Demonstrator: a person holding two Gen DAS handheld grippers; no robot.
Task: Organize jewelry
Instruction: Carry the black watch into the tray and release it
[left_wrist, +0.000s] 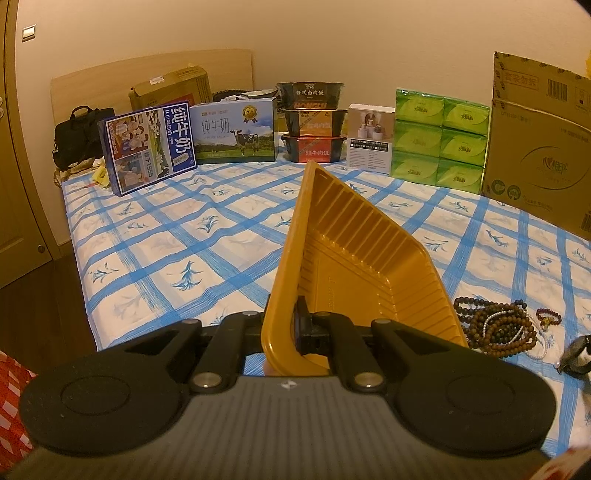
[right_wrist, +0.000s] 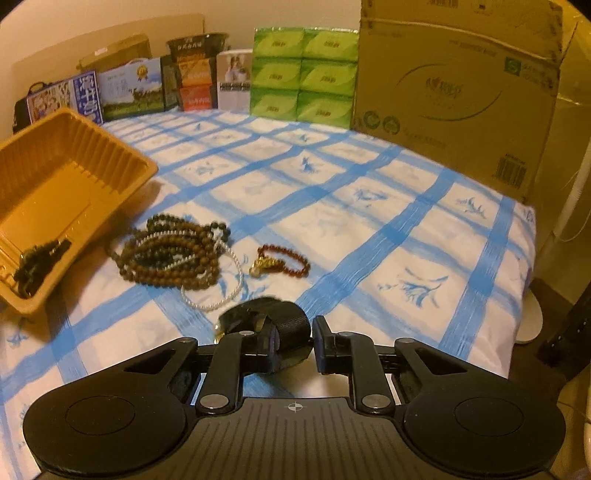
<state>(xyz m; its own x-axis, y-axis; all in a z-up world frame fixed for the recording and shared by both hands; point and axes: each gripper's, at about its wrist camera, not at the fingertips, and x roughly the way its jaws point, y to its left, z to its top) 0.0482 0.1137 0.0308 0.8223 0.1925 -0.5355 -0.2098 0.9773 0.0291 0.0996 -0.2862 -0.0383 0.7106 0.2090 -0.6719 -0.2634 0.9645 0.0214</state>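
Note:
My left gripper (left_wrist: 284, 328) is shut on the rim of a yellow plastic tray (left_wrist: 354, 266) and holds it tilted on the bed; the tray also shows in the right wrist view (right_wrist: 62, 184), with a dark bead string (right_wrist: 37, 258) in its near corner. A pile of brown bead strings (right_wrist: 173, 254) lies beside the tray, with a white pearl string (right_wrist: 221, 291) and a red bead bracelet (right_wrist: 284, 260) next to it. My right gripper (right_wrist: 295, 343) is open around a black wristwatch (right_wrist: 273, 325); the watch strap sits between the fingers, against the left one.
The bed has a blue-checked sheet (right_wrist: 369, 206). Along its far edge stand milk boxes (left_wrist: 147, 147), stacked bowl-food tubs (left_wrist: 314, 122), green tissue packs (left_wrist: 439, 136) and a big cardboard carton (right_wrist: 458, 85). The bed edge drops off at the right (right_wrist: 528, 258).

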